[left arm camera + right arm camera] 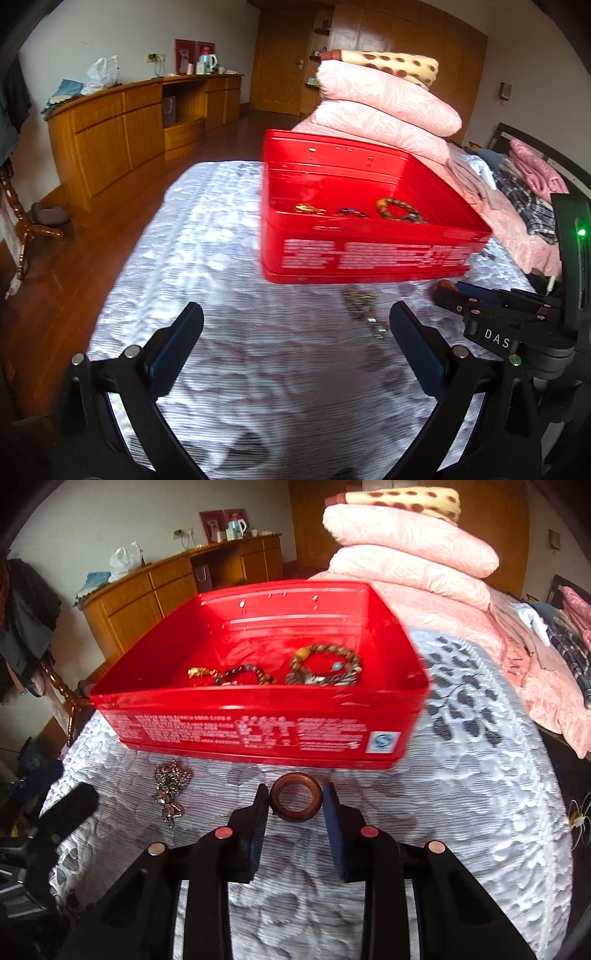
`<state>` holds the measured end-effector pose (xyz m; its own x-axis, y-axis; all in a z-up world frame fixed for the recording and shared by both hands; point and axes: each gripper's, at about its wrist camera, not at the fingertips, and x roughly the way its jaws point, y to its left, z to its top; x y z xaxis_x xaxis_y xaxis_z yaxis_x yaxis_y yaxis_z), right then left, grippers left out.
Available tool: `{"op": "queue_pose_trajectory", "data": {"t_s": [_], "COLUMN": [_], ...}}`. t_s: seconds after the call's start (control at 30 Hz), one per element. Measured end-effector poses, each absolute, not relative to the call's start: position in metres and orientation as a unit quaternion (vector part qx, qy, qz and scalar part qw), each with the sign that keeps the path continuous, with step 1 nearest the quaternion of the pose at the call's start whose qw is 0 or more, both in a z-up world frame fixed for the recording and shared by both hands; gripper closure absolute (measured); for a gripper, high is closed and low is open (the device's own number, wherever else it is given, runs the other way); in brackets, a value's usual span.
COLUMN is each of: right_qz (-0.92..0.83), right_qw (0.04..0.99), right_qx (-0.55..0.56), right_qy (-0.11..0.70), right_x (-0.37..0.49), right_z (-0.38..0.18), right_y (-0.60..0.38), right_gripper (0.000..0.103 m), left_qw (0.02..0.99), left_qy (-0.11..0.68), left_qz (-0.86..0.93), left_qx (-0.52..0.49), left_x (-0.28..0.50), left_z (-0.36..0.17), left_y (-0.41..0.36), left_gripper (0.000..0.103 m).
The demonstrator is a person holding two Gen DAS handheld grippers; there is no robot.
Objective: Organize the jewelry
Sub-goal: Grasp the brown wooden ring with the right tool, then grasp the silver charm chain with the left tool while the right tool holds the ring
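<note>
left wrist view: my left gripper (295, 325) hangs over the white bedspread (221, 258), tilted down, jaws wide apart with nothing between them. the red box (369, 254) is motion-blurred, its side print unreadable; inside i make out a beaded bracelet (400, 212) and two smaller pieces too smeared to name. the metal chain necklace (364, 312) lies on the bedspread just in front of the box, blurred too. my right gripper (448, 291) comes in from the right edge, mostly cut off, tips hard to see, just an amber speck there. right wrist view: sharper. right gripper (297, 801) points down at the bed with the brown wooden ring (294, 796) between its pads; the left pad touches the ring, the right looks at or nearly at it, so i read it as gripping the ring, which sits just in front of the red box (258, 734) wall. the box holds the beaded bracelet (325, 664), a darker bead bracelet (240, 675) and a gold piece (201, 672). necklace (170, 786) lies left of the ring, apart from it. left gripper (72, 805) is a dark blur at the left edge.
</note>
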<state>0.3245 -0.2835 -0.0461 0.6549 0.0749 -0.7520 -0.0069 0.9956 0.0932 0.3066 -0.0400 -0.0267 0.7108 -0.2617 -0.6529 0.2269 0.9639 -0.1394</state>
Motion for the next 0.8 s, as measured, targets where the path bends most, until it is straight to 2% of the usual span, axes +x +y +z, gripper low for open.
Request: {"op": "queue_pose_trajectory", "data": {"t_s": [0.2, 0.23, 0.3, 0.47, 0.53, 0.57, 0.73, 0.77, 0.8], "right_qz": [0.007, 0.006, 0.005, 0.011, 0.016, 0.019, 0.028, 0.028, 0.028], "right_qw": [0.915, 0.915, 0.915, 0.916, 0.916, 0.916, 0.915, 0.915, 0.915], "right_qx": [0.05, 0.053, 0.059, 0.072, 0.075, 0.076, 0.079, 0.079, 0.079], "right_qy": [0.401, 0.4, 0.399, 0.394, 0.394, 0.395, 0.396, 0.395, 0.394], "right_x": [0.311, 0.31, 0.309, 0.307, 0.308, 0.309, 0.309, 0.308, 0.308], "right_z": [-0.038, -0.038, -0.039, -0.041, -0.042, -0.044, -0.047, -0.046, -0.046], "right_y": [-0.314, -0.32, -0.328, -0.339, -0.339, -0.339, -0.339, -0.338, -0.338], "right_gripper": [0.073, 0.073, 0.073, 0.073, 0.073, 0.073, 0.073, 0.073, 0.073], "left_qw": [0.918, 0.917, 0.913, 0.903, 0.894, 0.888, 0.886, 0.887, 0.889], "left_qy": [0.368, 0.369, 0.377, 0.406, 0.423, 0.433, 0.441, 0.441, 0.44], "left_qz": [-0.15, -0.152, -0.153, -0.141, -0.145, -0.155, -0.145, -0.139, -0.127], "left_qx": [-0.01, -0.006, -0.001, -0.002, -0.006, -0.015, -0.005, -0.003, -0.001], "left_x": [0.31, 0.311, 0.315, 0.331, 0.336, 0.338, 0.341, 0.341, 0.342], "left_z": [-0.03, -0.031, -0.033, -0.044, -0.05, -0.053, -0.06, -0.06, -0.061], "left_y": [-0.075, -0.081, -0.089, -0.103, -0.107, -0.108, -0.115, -0.115, -0.115], "left_gripper": [0.007, 0.01, 0.031, 0.033, 0.042, 0.052, 0.052, 0.058, 0.072]}}
